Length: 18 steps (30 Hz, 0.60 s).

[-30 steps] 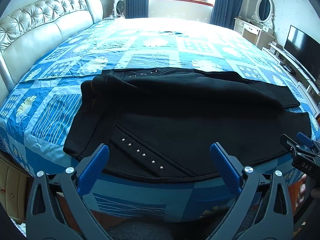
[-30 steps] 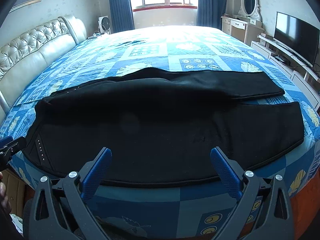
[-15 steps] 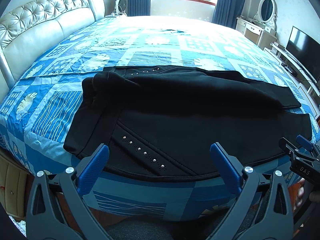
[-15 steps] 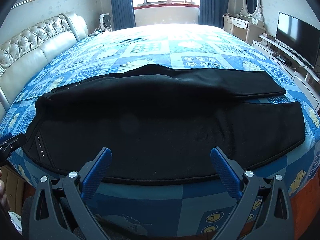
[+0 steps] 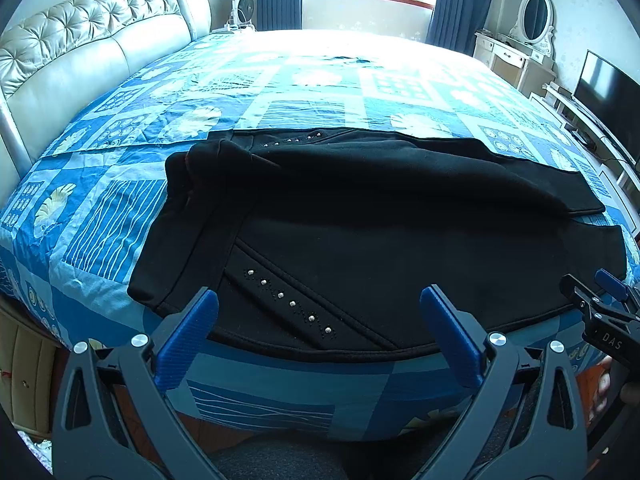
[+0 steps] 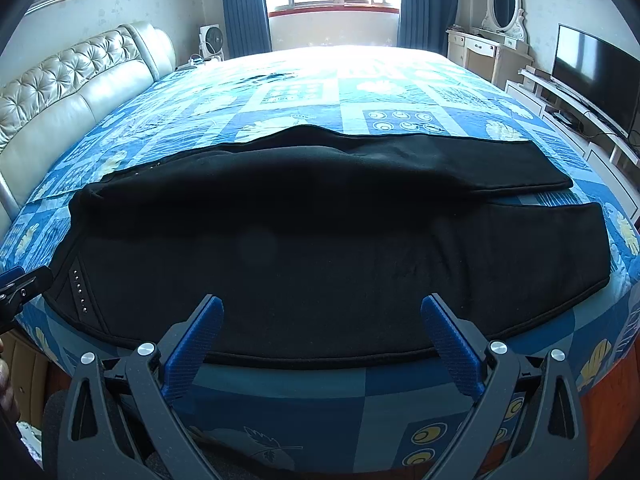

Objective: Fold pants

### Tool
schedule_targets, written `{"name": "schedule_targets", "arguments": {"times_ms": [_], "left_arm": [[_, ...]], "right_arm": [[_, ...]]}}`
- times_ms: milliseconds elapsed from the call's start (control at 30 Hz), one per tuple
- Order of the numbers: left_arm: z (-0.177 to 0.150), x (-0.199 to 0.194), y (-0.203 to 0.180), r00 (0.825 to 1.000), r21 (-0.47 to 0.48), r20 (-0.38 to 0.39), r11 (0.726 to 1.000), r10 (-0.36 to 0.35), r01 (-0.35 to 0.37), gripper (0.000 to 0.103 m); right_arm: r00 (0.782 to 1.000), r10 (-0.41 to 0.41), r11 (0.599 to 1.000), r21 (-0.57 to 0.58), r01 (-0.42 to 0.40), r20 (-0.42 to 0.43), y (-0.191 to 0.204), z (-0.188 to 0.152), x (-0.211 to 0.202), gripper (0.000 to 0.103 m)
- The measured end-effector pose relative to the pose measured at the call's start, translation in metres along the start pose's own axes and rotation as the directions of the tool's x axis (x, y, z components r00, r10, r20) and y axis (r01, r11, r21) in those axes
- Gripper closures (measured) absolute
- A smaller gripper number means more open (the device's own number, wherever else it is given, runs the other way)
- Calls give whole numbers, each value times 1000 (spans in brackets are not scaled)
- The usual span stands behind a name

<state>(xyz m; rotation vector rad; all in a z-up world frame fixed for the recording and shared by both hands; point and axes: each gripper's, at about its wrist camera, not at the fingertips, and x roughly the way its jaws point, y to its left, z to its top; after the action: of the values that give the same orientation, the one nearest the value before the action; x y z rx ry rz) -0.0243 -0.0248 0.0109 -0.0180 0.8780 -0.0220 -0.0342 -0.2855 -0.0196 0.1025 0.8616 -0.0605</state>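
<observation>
Black pants (image 5: 360, 224) with silver studs lie spread along the near edge of the bed, waist to the left and leg ends to the right; they also show in the right wrist view (image 6: 320, 248). My left gripper (image 5: 318, 334) is open and empty, just short of the waist and studded pocket. My right gripper (image 6: 320, 340) is open and empty, just short of the near leg's side seam. Each gripper's tip shows at the edge of the other's view.
The bed carries a blue patterned quilt (image 5: 312, 92). A padded headboard (image 5: 80, 52) stands on the left. A television (image 6: 596, 76) and a dresser with mirror (image 6: 496, 36) stand at the right. A fan (image 6: 210, 42) sits by the window.
Both grippers have drawn back and risen slightly from the bed edge, so the pants sit a little lower and farther in view. The pants have not moved.
</observation>
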Motion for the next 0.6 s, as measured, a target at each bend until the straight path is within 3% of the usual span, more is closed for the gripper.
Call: {"name": "schedule_targets", "arguments": {"times_ms": [600], "left_arm": [[-1,1,1,1000,-5,-1,1000,3,-3,2]], "right_arm": [[1000,-2,1000,-4,2,-4,1,-1,2,4]]}}
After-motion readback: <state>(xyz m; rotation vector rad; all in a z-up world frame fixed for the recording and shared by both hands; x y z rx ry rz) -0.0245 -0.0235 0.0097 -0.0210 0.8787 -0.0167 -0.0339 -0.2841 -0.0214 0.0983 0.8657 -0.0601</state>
